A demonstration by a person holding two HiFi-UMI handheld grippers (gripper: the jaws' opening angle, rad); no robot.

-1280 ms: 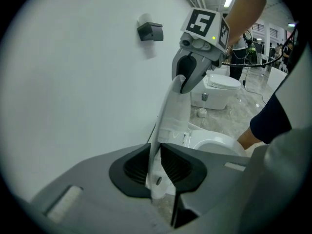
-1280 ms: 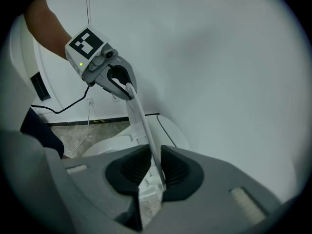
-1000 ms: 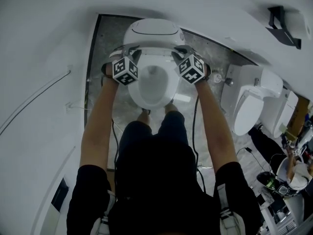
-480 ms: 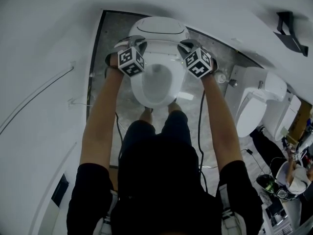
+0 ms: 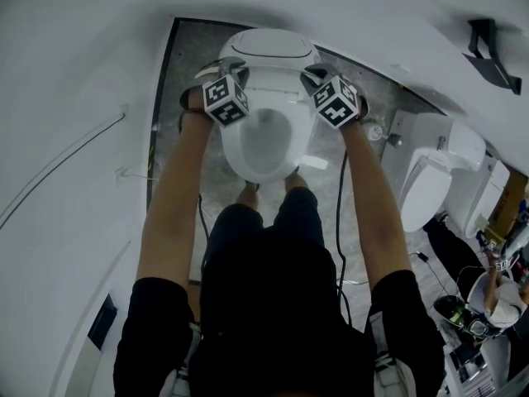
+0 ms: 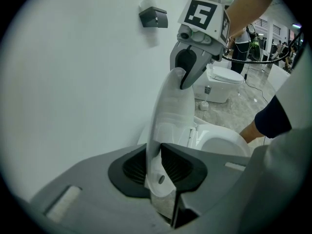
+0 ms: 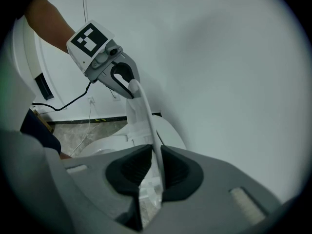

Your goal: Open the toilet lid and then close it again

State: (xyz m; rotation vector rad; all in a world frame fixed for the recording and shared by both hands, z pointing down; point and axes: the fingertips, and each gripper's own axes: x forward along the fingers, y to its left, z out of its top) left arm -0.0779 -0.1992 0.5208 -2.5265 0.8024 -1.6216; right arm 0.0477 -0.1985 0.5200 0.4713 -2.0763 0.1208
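From the head view, the person stands over the toilet [image 5: 240, 151] with both arms out. The lid [image 5: 266, 46] is raised towards the wall, and the bowl [image 5: 263, 131] lies open below it. The left gripper [image 5: 213, 74] and right gripper [image 5: 316, 74] sit at opposite sides of the lid. How they grip does not show from there.

The left gripper view settles that. The left gripper [image 6: 155, 167] pinches the lid's [image 6: 173, 111] thin edge between its pads, and its jaws have just eased slightly wider. Across the lid, the right gripper [image 6: 185, 77] bites the far edge. Only this view shows a dark bracket [image 6: 153, 16] on the wall.

In the right gripper view, the right gripper [image 7: 156, 167] pinches its own edge of the lid [image 7: 139, 116]. The left gripper [image 7: 127, 84] clamps the other side. A black cable [image 7: 73, 101] shows behind it.
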